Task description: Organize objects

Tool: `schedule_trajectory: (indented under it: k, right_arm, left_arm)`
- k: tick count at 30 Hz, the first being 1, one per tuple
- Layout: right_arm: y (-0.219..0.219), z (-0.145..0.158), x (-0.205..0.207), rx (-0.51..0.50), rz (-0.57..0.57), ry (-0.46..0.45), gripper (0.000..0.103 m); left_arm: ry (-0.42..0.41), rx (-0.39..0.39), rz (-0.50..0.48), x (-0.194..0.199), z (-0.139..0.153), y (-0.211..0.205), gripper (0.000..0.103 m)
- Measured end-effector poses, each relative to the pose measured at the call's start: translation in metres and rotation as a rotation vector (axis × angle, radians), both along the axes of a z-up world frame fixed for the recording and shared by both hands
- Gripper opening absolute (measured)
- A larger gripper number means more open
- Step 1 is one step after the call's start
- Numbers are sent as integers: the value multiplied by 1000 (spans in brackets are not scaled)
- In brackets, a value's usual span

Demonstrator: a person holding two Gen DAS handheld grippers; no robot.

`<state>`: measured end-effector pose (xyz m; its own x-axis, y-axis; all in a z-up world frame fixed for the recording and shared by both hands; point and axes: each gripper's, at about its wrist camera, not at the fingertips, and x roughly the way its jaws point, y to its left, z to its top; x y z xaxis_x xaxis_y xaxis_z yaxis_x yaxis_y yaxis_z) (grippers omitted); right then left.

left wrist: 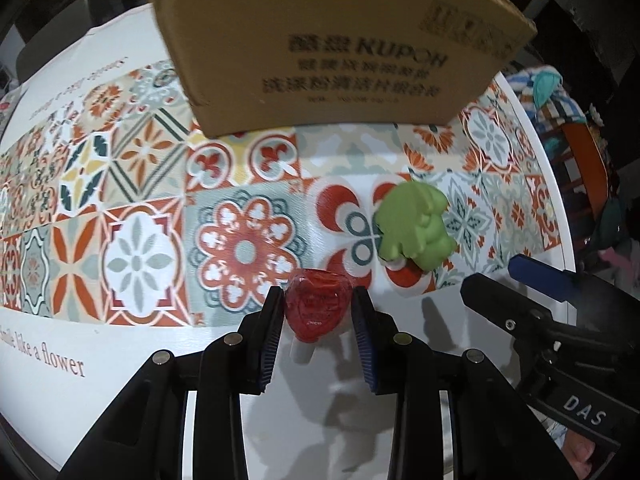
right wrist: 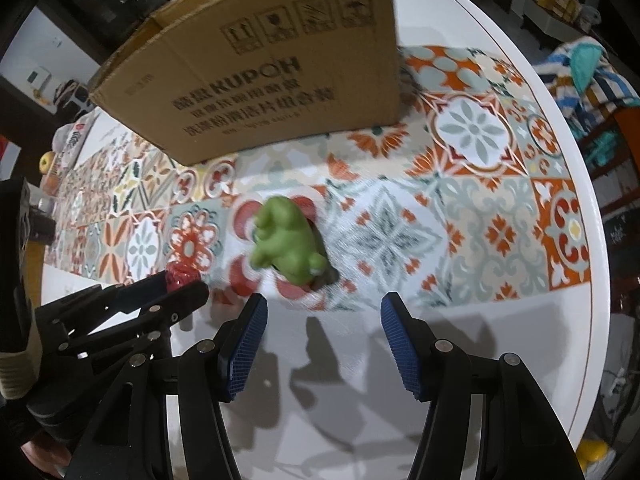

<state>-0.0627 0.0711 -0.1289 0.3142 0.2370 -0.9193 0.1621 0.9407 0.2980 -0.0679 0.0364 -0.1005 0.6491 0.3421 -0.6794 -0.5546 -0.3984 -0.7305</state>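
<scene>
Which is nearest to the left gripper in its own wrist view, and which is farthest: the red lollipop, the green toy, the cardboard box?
1. Red lollipop: held in the left gripper.
2. Green toy: ahead, to the right.
3. Cardboard box: farthest, at the back.

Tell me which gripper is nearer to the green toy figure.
Right. The right gripper hangs open just in front of the green toy figure, which lies beyond its fingertips. The left gripper is off to the side, shut on a red lollipop.

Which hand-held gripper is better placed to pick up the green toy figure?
Right: the right hand-held gripper is open and empty, near the green toy figure. The left hand-held gripper already clamps the red wrapped heart-shaped lollipop.
</scene>
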Motion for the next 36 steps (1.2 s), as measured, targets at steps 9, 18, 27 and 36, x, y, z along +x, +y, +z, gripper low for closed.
schedule_trajectory:
  k: [9,18,27,36]
  right_arm:
    - [13,3,30,17,39,-48,60]
    - [23,-22,50,17,61,-7,60]
    - [29,-37,57,8,66,20,48]
    - [29,-33,54,11,62,14,41]
  left_arm:
    - [-1,-44,84,-16,-10,6,34]
    - [-18,-88,121,-18,-21,12,34]
    - [-43,-120,149,-16,-27,14,34]
    - [-58,-126,188,-18,-18,13,34]
